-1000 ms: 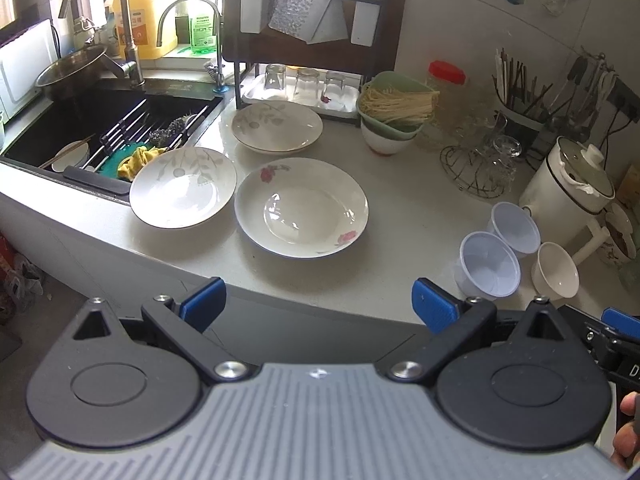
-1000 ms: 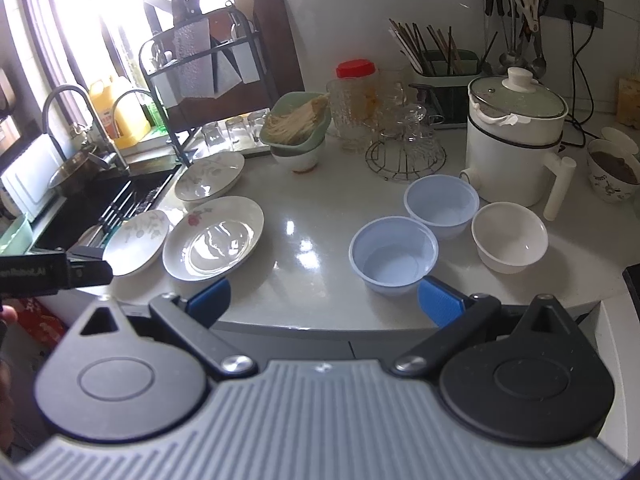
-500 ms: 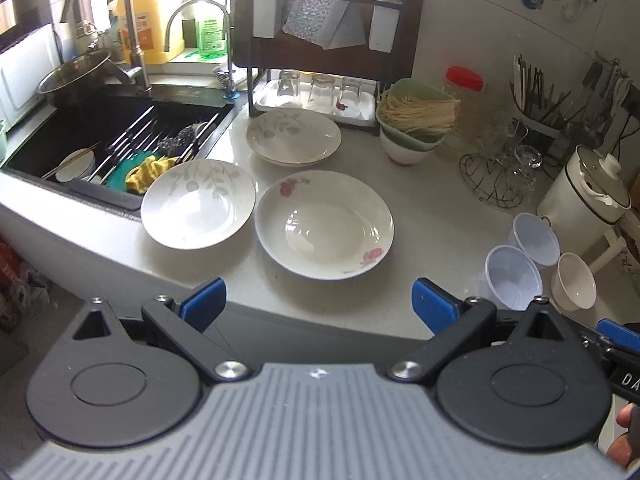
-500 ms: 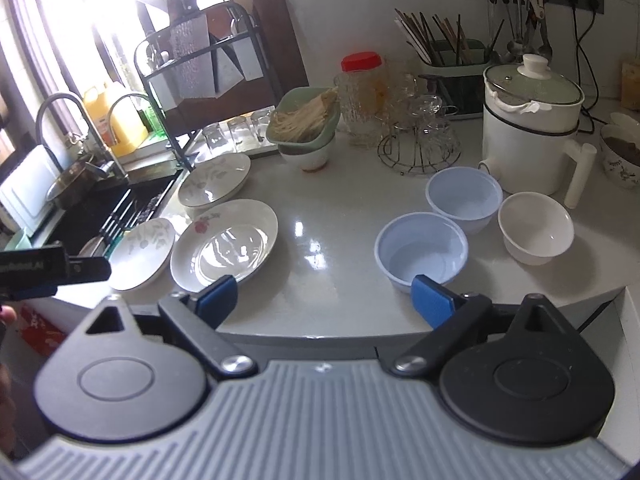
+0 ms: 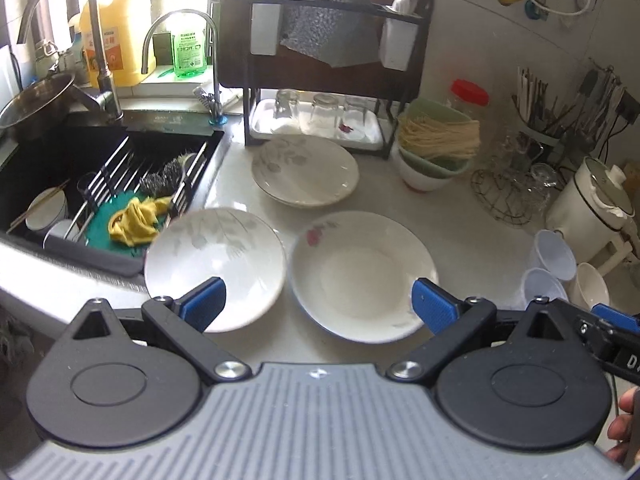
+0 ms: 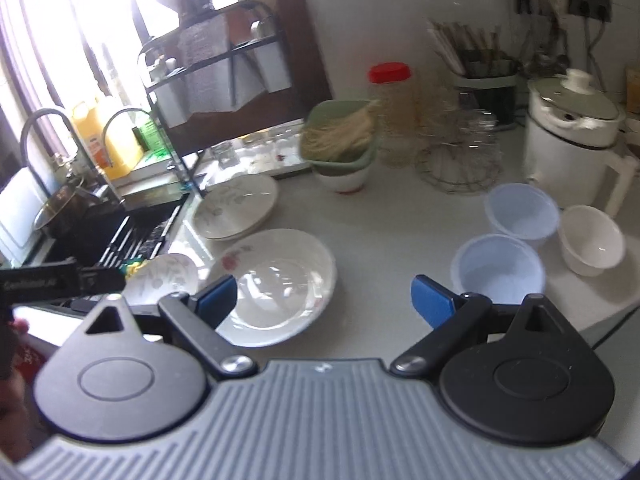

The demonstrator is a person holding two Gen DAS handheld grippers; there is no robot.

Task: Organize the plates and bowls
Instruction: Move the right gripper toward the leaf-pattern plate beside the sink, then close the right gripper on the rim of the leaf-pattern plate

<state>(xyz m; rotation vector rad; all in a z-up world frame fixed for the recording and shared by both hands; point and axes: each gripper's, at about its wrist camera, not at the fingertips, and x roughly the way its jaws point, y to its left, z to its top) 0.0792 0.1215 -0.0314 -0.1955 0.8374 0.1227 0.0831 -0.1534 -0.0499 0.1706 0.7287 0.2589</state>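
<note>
Clearly the approach step: nothing is lifted yet. The left gripper (image 5: 318, 302) hangs wide open and empty above the worktop (image 5: 460, 216) edge, straddling the leaf plate (image 5: 216, 256) and rose plate (image 5: 362, 272). The right gripper (image 6: 324, 300), also wide and empty, faces the blue bowl (image 6: 498, 270) right of the rose plate. Next, one likely closes on a plate rim.

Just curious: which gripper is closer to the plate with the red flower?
Left. The left gripper hangs right over the near edge of the flower plate; the right gripper is off to the plate's right, toward the bowls.
</note>
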